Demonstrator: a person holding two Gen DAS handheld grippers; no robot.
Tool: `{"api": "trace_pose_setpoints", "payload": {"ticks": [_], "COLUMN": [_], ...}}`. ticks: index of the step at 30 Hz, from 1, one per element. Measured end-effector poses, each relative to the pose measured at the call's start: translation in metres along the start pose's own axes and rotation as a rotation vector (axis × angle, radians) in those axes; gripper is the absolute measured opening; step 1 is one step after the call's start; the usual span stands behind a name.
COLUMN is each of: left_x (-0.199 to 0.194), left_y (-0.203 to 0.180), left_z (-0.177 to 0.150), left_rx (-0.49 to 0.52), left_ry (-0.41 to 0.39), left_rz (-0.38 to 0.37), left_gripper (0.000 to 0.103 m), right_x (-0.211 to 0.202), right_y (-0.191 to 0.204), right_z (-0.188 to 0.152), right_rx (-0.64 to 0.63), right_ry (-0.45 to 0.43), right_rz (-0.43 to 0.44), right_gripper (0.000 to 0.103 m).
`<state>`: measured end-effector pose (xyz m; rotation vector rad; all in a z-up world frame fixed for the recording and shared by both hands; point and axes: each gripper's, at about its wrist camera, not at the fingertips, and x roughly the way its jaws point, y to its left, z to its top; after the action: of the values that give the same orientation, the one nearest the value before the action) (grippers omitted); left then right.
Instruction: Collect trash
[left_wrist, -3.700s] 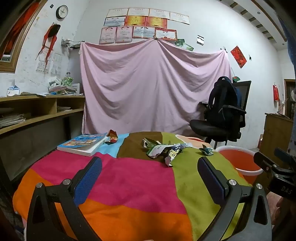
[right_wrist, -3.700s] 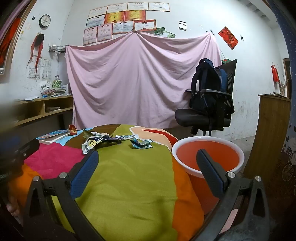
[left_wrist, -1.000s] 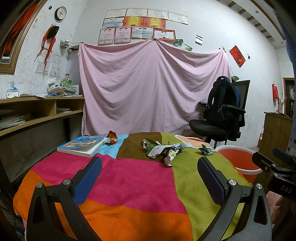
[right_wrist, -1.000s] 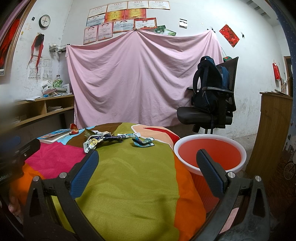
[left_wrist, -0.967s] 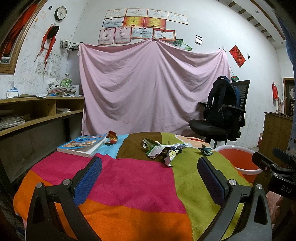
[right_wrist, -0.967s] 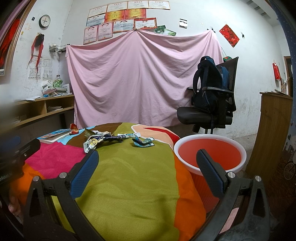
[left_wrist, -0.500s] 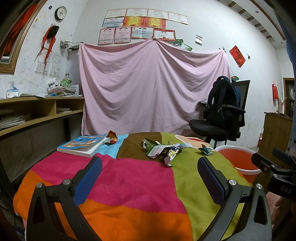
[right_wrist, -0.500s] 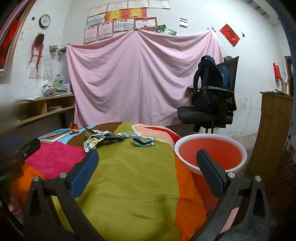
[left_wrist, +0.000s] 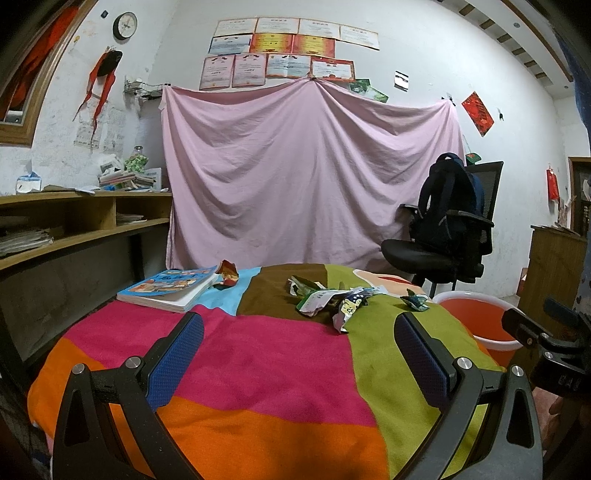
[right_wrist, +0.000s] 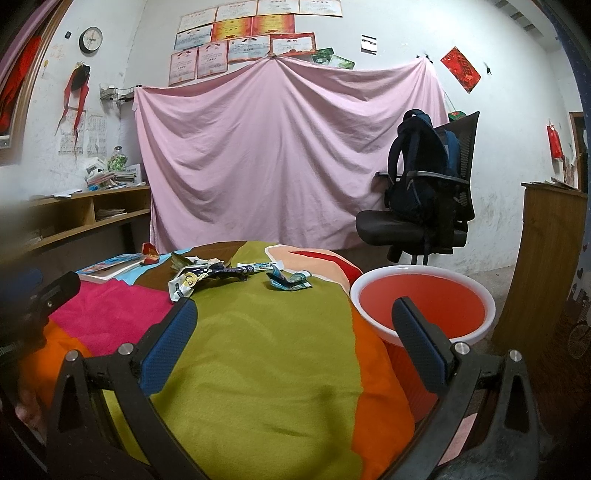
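Note:
Several crumpled wrappers (left_wrist: 328, 301) lie in a loose pile at the far middle of the table's colourful cloth (left_wrist: 266, 362); the pile also shows in the right wrist view (right_wrist: 207, 275). A small green wrapper (right_wrist: 290, 280) lies apart to its right, and a red wrapper (left_wrist: 228, 273) lies by the book. An orange basin with a white rim (right_wrist: 421, 302) stands off the table's right edge. My left gripper (left_wrist: 295, 350) is open and empty over the near cloth. My right gripper (right_wrist: 291, 332) is open and empty, between the table and the basin.
A book (left_wrist: 170, 290) lies at the table's far left. A wooden shelf (left_wrist: 74, 236) runs along the left wall. An office chair with a backpack (right_wrist: 424, 206) stands behind the basin. A wooden cabinet (right_wrist: 546, 266) is at the right. A pink sheet hangs behind.
Both grippers have stayed nearly still; the right wrist view has shifted very slightly. The wrappers have not moved.

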<state>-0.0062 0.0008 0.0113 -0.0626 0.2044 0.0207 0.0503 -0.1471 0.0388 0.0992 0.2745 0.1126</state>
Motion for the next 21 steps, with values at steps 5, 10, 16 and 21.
{"api": "trace_pose_setpoints", "payload": {"ticks": [5, 10, 16, 21], "left_x": [0.011, 0.011, 0.016, 0.027], "left_y": [0.002, 0.004, 0.005, 0.007], "left_z": [-0.011, -0.01, 0.0, 0.018], "left_rx": [-0.013, -0.016, -0.021, -0.019], "left_ry": [0.01, 0.011, 0.015, -0.005], "left_rz": [0.011, 0.015, 0.009, 0.01], "left_gripper": [0.101, 0.101, 0.101, 0.101], "right_x": [-0.001, -0.002, 0.004, 0.016], "right_y": [-0.004, -0.007, -0.007, -0.013], "right_z": [0.001, 0.003, 0.01, 0.024], "right_rx": [0.005, 0.018, 0.006, 0.003], "right_ry": [0.001, 0.004, 0.01, 0.022], "right_rz": [0.006, 0.011, 0.022, 0.048], "right_gripper": [0.103, 0.103, 0.103, 0.103]}}
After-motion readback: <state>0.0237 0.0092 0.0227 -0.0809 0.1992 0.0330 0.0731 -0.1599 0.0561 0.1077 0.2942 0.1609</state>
